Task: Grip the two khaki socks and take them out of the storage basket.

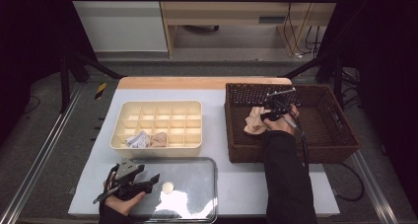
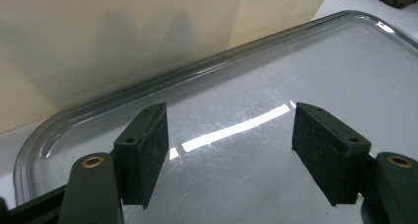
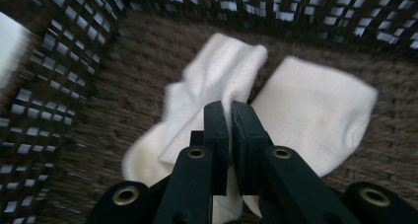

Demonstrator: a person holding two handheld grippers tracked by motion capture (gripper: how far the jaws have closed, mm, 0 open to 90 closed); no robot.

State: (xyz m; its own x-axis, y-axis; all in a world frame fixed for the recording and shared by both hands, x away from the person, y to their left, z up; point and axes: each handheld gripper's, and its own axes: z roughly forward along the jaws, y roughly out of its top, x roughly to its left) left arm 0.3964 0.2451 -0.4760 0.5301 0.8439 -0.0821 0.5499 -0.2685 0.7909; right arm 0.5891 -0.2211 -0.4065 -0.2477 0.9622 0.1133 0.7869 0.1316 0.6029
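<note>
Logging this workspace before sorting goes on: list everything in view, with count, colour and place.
table: one, pale grey top with a wooden far edge, centre.
organiser box: one, cream, many compartments, left of centre.
rolled cloths: two, one whitish and one beige, in the box's near row.
tray: one, shiny metal, near edge in front of the box.
basket: one, dark brown wicker, right side.
sock: one, cream, inside the basket.
left gripper: black, jaws open, over the tray.
right gripper: black, in the basket, jaws shut on the sock.
sleeve: one, dark, right forearm.
</note>
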